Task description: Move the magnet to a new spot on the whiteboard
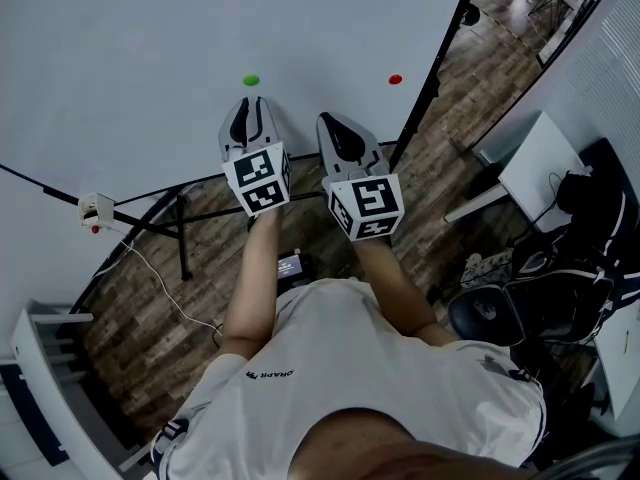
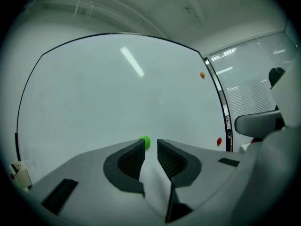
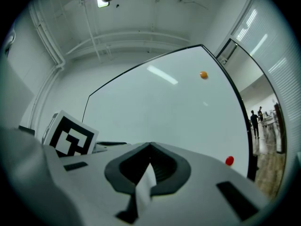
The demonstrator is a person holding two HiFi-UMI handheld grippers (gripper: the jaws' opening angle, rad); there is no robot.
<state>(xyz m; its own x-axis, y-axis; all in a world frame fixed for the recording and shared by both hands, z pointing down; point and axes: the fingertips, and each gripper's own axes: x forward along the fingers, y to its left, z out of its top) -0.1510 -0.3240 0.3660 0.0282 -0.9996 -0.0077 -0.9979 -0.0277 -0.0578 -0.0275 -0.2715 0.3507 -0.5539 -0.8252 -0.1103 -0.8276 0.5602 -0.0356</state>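
Whiteboard [image 1: 150,48]: white with a thin black frame. It fills the upper left of the head view and most of both gripper views. Three small round magnets sit on its face.
Floor [image 1: 310,218]: wood-patterned planks that run below the whiteboard's bottom edge and on past its right edge.
Person [image 1: 350,378]: in a white shirt, facing the whiteboard. Both bare forearms reach toward its lower part, with one gripper in each hand.
Left gripper [image 1: 251,101]: aimed at the lower part of the whiteboard, tips close to its face. The jaws are released, with a clear gap between the ribbed pads, and they grasp nothing. Through the gap only the board's white face shows.
Right gripper [image 1: 334,120]: just beside the left one, on the side nearer the whiteboard's right edge, also aimed at the board's lower part. Its jaws are clenched tip to tip with nothing between them.
Green magnet [image 1: 251,80]: stuck on the whiteboard's face, low down and about mid-width. It is just beyond the left gripper's tips, partly behind the tip of that gripper's left jaw in the left gripper view, and neither pad presses on it.
Red magnet [image 1: 395,79]: low on the whiteboard near its right edge, roughly level with the green magnet and well apart from it.
Orange magnet [image 3: 203,74]: high on the whiteboard near its right edge, seen only in the two gripper views.
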